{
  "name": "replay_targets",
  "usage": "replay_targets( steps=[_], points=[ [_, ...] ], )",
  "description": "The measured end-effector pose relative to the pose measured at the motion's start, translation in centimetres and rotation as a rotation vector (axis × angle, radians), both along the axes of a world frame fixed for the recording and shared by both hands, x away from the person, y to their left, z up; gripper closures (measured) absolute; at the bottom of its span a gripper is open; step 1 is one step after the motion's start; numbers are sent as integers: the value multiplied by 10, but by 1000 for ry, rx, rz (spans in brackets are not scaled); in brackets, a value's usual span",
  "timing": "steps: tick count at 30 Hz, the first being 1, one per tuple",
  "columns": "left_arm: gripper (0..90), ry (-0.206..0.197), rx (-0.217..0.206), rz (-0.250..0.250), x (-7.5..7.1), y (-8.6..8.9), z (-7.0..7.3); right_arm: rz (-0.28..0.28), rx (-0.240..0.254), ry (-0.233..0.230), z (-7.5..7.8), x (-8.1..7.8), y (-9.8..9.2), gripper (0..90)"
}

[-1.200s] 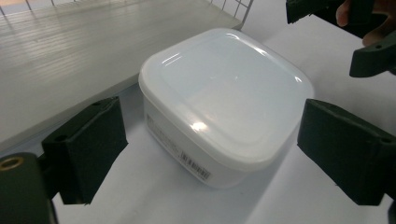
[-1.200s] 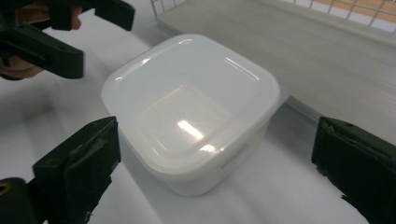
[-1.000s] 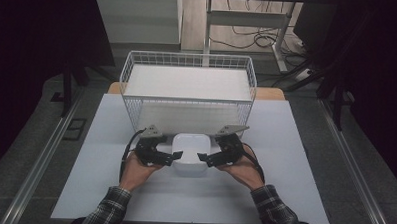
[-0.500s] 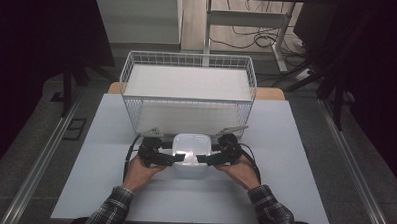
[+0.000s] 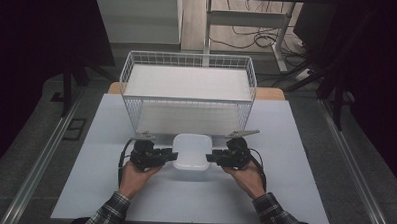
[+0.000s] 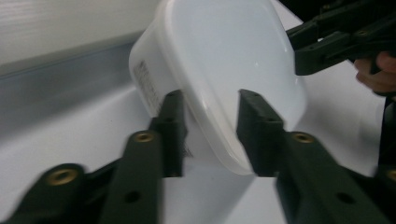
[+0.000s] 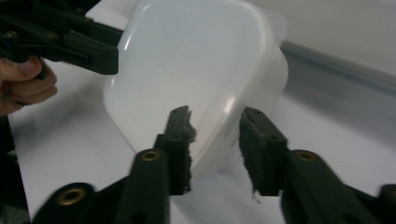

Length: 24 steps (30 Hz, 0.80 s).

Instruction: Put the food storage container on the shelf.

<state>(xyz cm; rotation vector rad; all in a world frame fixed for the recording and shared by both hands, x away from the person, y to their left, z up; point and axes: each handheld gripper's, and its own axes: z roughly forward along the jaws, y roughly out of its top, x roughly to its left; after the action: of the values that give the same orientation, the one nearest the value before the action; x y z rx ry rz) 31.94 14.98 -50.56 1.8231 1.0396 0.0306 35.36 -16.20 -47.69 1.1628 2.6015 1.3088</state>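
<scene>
Table (image 5: 293,195), wire basket (image 5: 187,91) overhead; label (image 6: 144,81) close-up.

Glossy, smooth white plastic on the container (image 6: 219,70), faintly translucent at its rim. Matt black plastic on each claw (image 5: 171,155), brass-coloured rivets. White-coated wire for the basket (image 5: 188,61). Matt pale sheet over the counter (image 5: 293,195); plaid cloth sleeves (image 5: 275,217).

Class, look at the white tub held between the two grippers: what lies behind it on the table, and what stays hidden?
Behind the white tub stands a wire basket on the table, apparently empty. The table under the tub is covered from view.
</scene>
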Motion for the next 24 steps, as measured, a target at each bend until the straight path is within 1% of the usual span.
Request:
replay_targets(
  steps=[1,2,3,4,5,6,7,9,11,15,18,21,24],
  points=[
    [710,-4,6,16,-1,0,1,-9,10,-5,1,-1,-1,684],
    [710,-4,1,27,-1,0,1,-18,17,-10,2,-1,-2,716],
    [744,-10,2,39,-2,0,1,-26,15,-24,2,-2,-2,745],
    [785,-24,21,36,-2,-2,0,-44,-3,-59,2,-4,-1,771],
    [785,-39,38,43,-3,-3,0,-51,-18,-88,1,-5,0,771],
    [787,-38,35,50,-4,-4,0,-57,-26,-105,0,-6,1,772],
    [788,-41,29,52,-3,-4,1,-63,-24,-110,0,-6,1,772],
    [789,-52,20,57,-3,-3,2,-70,-2,-120,1,-6,0,774],
    [789,-63,20,63,-3,-3,4,-73,9,-141,3,-7,-1,774],
    [789,-81,15,73,1,-2,10,-78,26,-168,9,-5,0,776],
    [789,-84,15,79,6,-1,12,-80,28,-177,12,-1,2,776],
    [788,-82,13,89,13,1,15,-87,36,-179,13,5,4,776],
    [787,-83,19,94,22,4,17,-94,43,-183,13,12,7,776]
  ],
)
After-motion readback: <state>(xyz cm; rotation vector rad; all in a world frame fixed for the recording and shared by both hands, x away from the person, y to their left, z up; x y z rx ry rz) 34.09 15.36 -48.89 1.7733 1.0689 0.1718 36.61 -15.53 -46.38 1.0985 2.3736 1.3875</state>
